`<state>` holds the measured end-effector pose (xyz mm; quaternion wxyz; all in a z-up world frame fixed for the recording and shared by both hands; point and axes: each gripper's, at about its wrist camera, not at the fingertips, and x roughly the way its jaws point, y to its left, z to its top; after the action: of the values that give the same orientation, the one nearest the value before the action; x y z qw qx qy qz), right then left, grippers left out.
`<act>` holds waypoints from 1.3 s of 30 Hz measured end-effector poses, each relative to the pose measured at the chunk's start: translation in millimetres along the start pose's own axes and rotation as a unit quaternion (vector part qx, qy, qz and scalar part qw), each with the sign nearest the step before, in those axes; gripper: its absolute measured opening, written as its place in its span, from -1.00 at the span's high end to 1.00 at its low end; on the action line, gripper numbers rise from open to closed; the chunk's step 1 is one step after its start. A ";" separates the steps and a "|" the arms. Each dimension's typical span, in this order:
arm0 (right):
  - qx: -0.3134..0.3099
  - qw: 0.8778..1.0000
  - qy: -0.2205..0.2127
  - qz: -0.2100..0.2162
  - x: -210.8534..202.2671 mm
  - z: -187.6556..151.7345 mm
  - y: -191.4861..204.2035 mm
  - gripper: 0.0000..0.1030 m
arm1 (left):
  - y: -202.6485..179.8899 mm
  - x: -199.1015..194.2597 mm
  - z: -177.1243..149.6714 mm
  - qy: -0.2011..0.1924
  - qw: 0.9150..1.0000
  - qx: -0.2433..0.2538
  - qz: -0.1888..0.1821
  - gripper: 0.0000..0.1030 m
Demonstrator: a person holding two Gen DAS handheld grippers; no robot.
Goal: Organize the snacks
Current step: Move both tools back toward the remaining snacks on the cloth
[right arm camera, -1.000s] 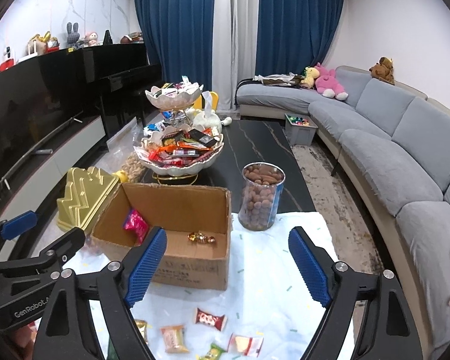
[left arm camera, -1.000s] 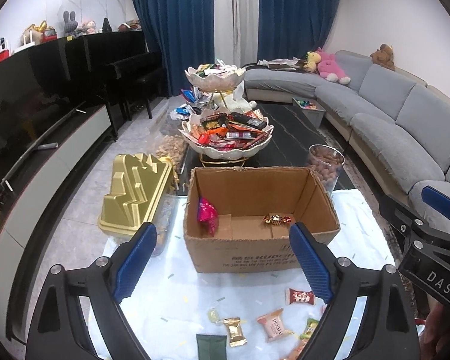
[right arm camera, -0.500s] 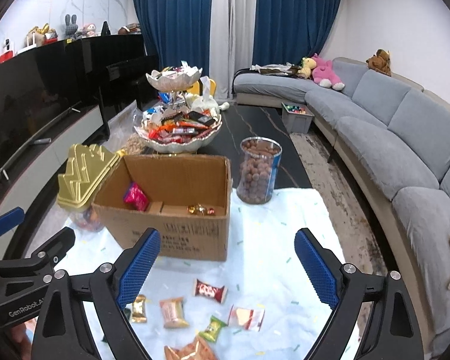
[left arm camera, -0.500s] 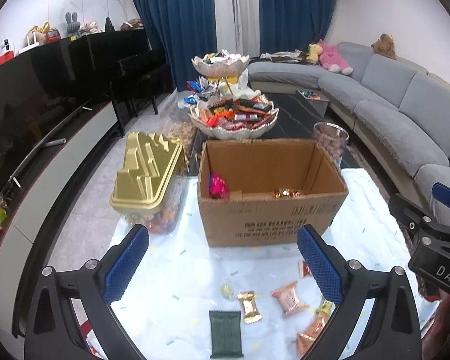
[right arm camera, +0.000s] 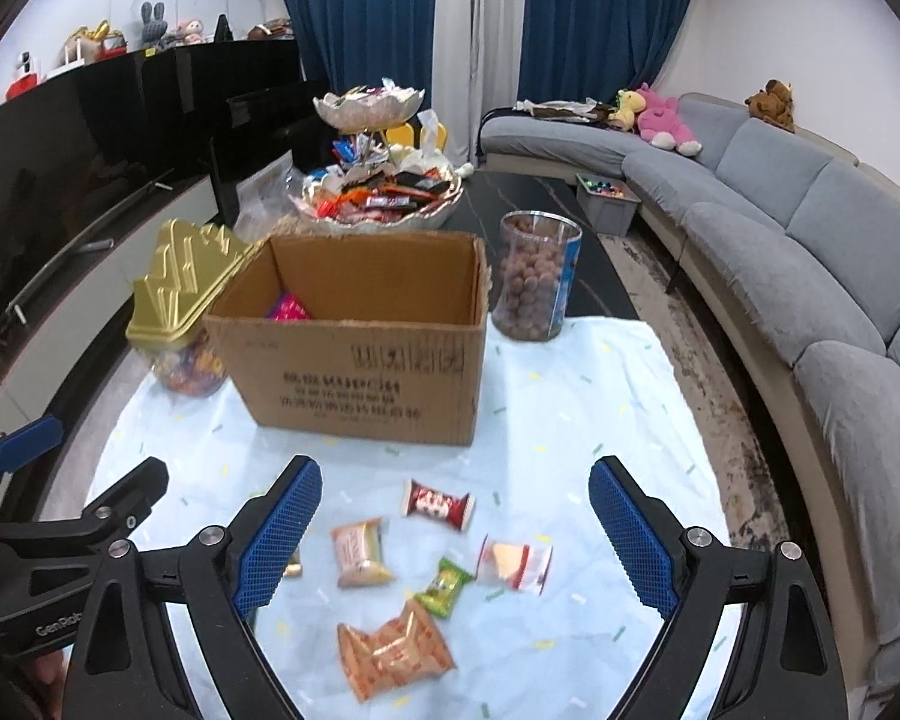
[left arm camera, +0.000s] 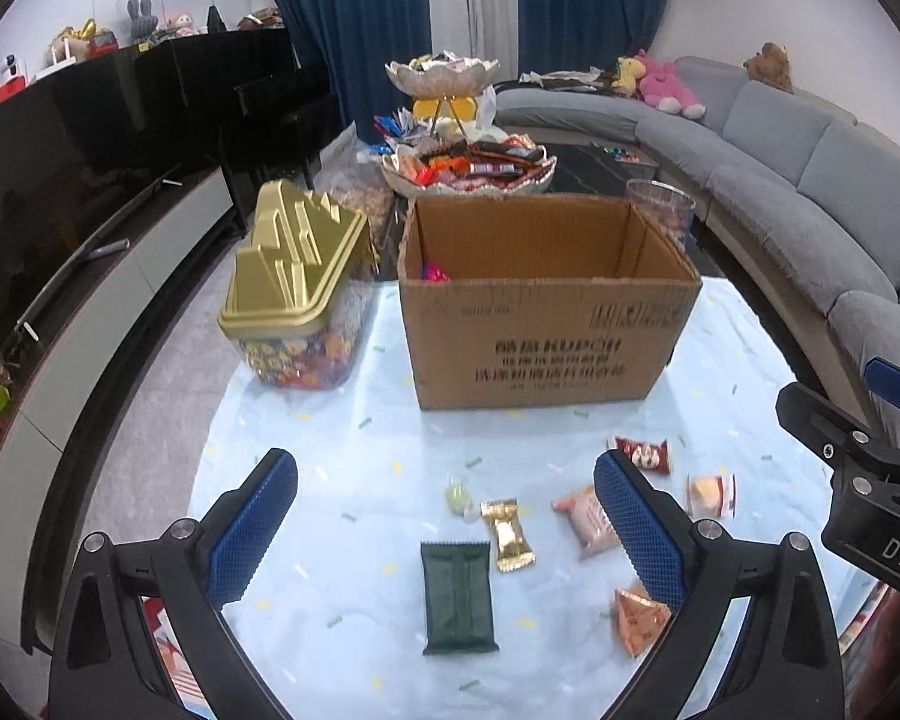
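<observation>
- Left wrist view: the left gripper (left arm camera: 444,516) is hovering over the pale blue confetti-print cloth (left arm camera: 342,456), its blue-padded jaws standing wide apart with nothing between the pads; they have just been opening.
- Loose snacks are lying on the cloth under and beside it: a dark green rectangular packet (left arm camera: 457,597), a gold foil candy (left arm camera: 508,534) just right of it, a small pale green wrapped sweet (left arm camera: 459,497), a pink biscuit packet (left arm camera: 588,519) partly behind the right pad, and a red wrapped candy (left arm camera: 643,454).
- An open brown cardboard box (left arm camera: 540,342) is standing beyond the snacks, with a pink wrapper (left arm camera: 435,271) showing inside at its left wall.
- A clear candy jar with a gold stepped lid (left arm camera: 294,264) is sitting just left of the box.
- The right gripper (left arm camera: 870,450) is showing at the right edge.
- Right wrist view: the right gripper (right arm camera: 456,534) is hanging above the snacks, jaws likewise spread and empty, having just been opening.
- Between its pads are lying the red wrapped candy (right arm camera: 438,504), the pink biscuit packet (right arm camera: 360,552), a small green candy (right arm camera: 444,587), a white-and-red packet (right arm camera: 513,564) and an orange crimped packet (right arm camera: 393,648).
- A clear cylindrical jar of brown nuts (right arm camera: 534,276) is standing just right of the box (right arm camera: 360,372).
- A white two-tier dish of snacks (right arm camera: 378,204) is standing behind the box.
</observation>
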<state>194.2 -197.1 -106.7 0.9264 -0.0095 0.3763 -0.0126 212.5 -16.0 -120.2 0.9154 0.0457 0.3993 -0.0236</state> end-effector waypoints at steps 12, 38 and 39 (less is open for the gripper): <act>-0.009 1.000 0.020 0.004 5.7 -39.2 11.9 -0.78 | 2.9 11.9 -34.8 0.013 1.000 0.013 0.004 -0.96; -0.043 0.996 0.077 0.012 33.3 -89.8 34.5 -0.78 | 11.2 41.1 -87.2 0.037 0.999 0.018 -0.004 -0.96; -0.046 0.996 0.079 0.011 34.8 -91.4 35.4 -0.78 | 11.4 42.8 -88.2 0.038 0.999 0.018 -0.005 -0.96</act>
<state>156.0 -163.5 -197.4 0.8926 -0.0464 0.4483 0.0144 178.2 4.1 -210.5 0.8985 0.0613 0.4334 -0.0335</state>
